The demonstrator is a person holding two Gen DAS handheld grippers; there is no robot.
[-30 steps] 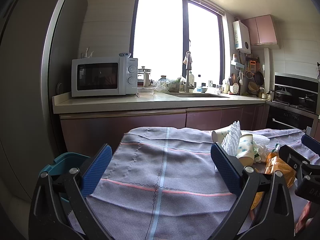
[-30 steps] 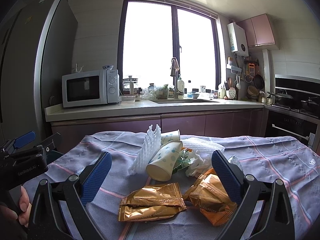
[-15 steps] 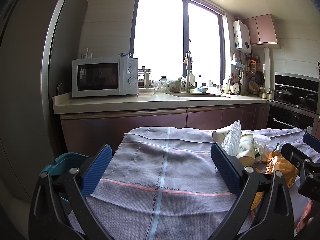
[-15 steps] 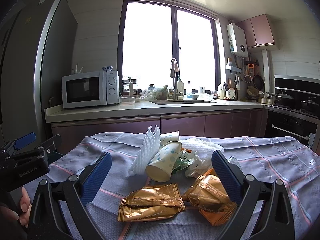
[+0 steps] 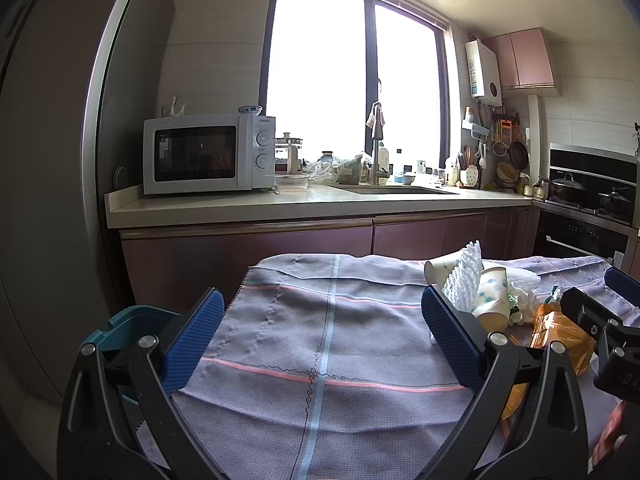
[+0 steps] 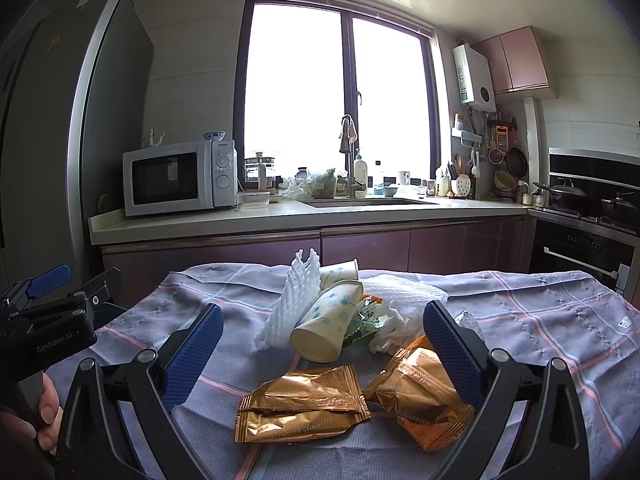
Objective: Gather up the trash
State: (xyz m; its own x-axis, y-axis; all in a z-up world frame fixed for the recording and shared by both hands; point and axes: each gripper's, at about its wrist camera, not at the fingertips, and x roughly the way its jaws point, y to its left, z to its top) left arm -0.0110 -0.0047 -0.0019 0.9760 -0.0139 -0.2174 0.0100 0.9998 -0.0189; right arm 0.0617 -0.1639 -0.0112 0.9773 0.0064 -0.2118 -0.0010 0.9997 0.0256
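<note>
Nothing moved since second ago. Both claws gape wide, empty: right claw (image 6: 320,344) over gold wrappers (image 6: 300,406), cup (image 6: 326,326) at 12 o'clock; left claw (image 5: 320,336) over bare desk (image 5: 320,312). No trash collected yet.

The side of the left gripper (image 6: 60,308), seen from the right wrist, carried white lettering "GenRobot.AI". The front gold snack wrapper (image 6: 300,408) bore script ending "Since 1773". The microwave (image 5: 208,154) had a small brand word above its dials, apparently "Galanz". Print on the other wrapper (image 6: 420,396) was too small to read.
</note>
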